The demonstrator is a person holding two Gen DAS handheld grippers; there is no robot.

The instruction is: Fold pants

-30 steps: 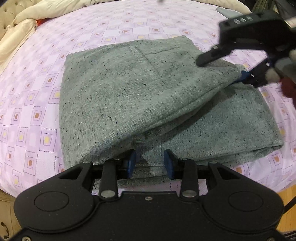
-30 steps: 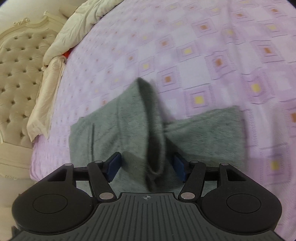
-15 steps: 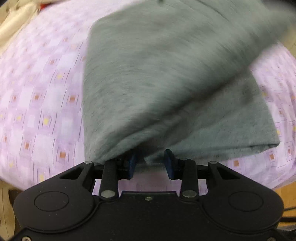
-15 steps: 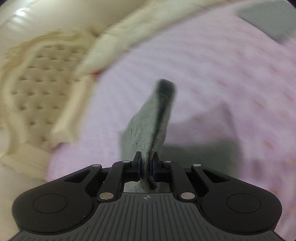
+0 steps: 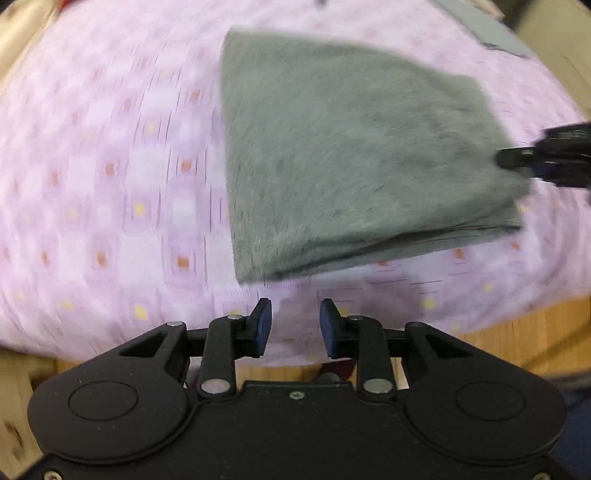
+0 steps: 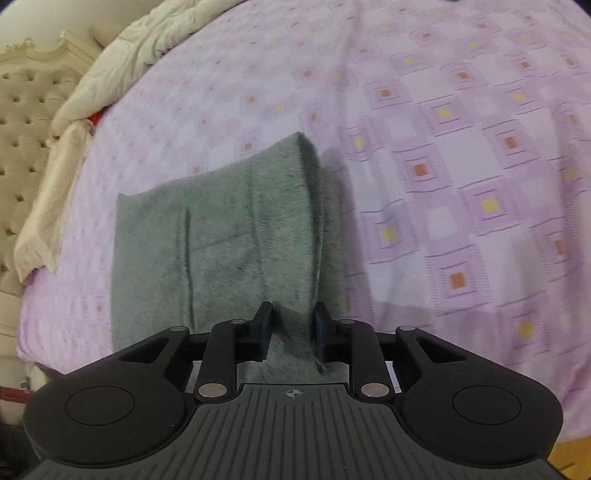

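The grey pants [image 5: 354, 155] lie folded in a compact stack on the purple patterned bedspread [image 5: 110, 206]. My left gripper [image 5: 295, 323] is open and empty, just short of the stack's near corner. My right gripper [image 6: 291, 325] has its jaws a little apart around the right edge of the pants [image 6: 221, 236], with fabric between the pads; it also shows in the left wrist view [image 5: 543, 162] at the stack's right edge.
A cream tufted headboard [image 6: 22, 110] and a cream duvet [image 6: 122, 59] lie at the bed's far left. The wooden floor [image 5: 517, 332] shows past the near bed edge. A grey item [image 5: 491, 33] lies at the far right.
The upper layer was carried over and laid down, making a smaller stack. My left gripper pulled back clear of the cloth. My right gripper's jaws went from pinched tight to slightly apart.
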